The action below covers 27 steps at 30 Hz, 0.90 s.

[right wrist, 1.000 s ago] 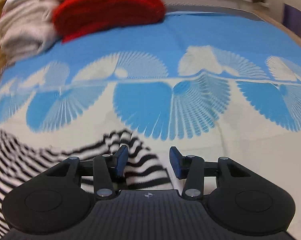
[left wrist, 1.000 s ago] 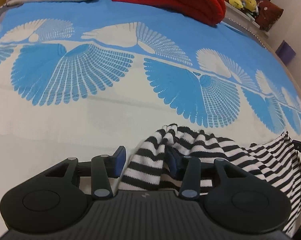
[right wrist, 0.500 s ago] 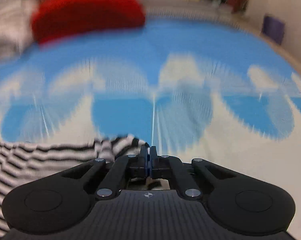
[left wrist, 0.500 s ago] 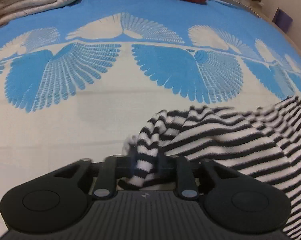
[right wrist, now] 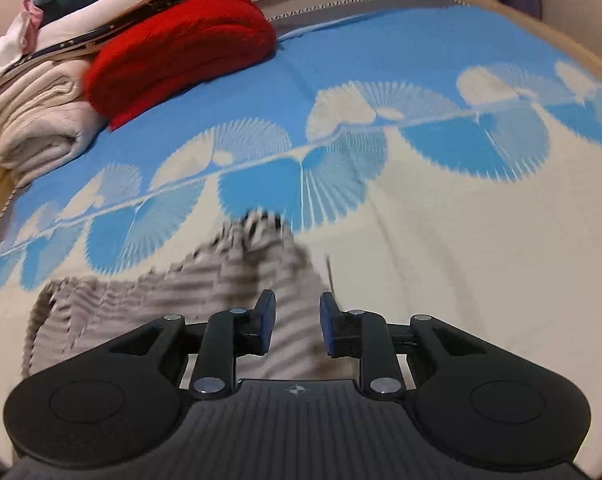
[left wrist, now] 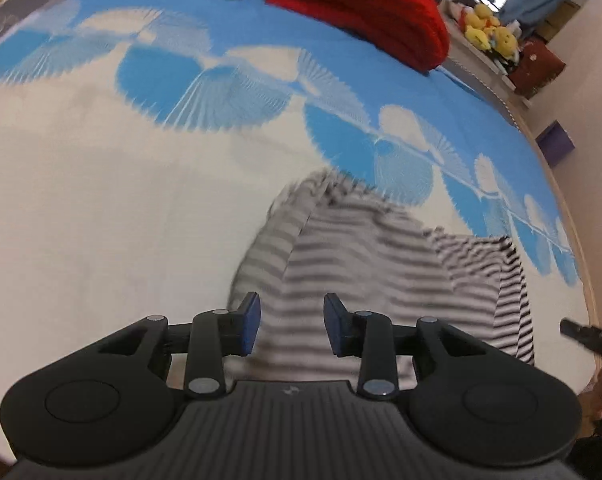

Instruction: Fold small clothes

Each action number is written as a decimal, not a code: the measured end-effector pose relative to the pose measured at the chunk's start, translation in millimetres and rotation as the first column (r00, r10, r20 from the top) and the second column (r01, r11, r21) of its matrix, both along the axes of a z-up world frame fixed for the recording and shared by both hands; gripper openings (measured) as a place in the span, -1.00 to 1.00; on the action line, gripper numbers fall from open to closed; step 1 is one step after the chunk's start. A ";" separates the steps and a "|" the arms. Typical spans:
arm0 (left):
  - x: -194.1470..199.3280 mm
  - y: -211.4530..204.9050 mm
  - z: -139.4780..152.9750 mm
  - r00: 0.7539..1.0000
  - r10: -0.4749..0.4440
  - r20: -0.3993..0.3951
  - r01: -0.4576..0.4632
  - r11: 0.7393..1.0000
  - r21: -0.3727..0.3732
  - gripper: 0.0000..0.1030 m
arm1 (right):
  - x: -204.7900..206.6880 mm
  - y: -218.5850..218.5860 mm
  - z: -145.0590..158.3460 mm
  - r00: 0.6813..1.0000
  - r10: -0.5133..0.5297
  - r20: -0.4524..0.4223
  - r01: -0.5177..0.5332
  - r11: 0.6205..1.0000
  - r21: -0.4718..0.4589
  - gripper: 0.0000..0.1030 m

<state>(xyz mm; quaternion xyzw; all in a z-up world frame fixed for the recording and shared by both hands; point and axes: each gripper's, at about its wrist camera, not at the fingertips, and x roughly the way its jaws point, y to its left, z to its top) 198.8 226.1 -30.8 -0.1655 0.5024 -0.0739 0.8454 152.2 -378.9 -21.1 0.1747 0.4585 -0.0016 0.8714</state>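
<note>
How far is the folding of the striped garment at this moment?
Done: one fold seems laid; the striped garment lies bunched on the bedspread. In hand: nothing. The left gripper and right gripper have just been opening their jaws, and the cloth lies below the gaps, unpinched. Left: the garment is rumpled and blurred, so smoothing and further folds probably remain; the red blanket plays no part.

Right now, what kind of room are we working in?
Probably a bedroom: a blue-and-cream fan-patterned bedspread under the striped garment, folded red blanket and cream blanket stacked behind, yellow plush toys.
</note>
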 end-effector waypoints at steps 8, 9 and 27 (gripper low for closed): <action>-17.3 4.2 -56.5 0.988 0.039 -0.148 -0.033 0.998 0.045 0.08 | -36.6 -5.3 -48.6 0.982 -0.105 -0.157 0.116 0.991 0.063 -0.33; -15.9 6.5 -60.0 0.987 0.049 -0.156 -0.042 0.998 0.046 0.08 | -35.3 -5.4 -52.0 0.980 -0.109 -0.165 0.119 0.992 0.050 -0.33; -41.7 22.5 -46.1 0.996 0.021 -0.086 -0.014 0.996 0.090 -0.99 | -68.2 -34.7 -20.1 0.977 -0.210 -0.027 0.212 0.963 0.166 -0.95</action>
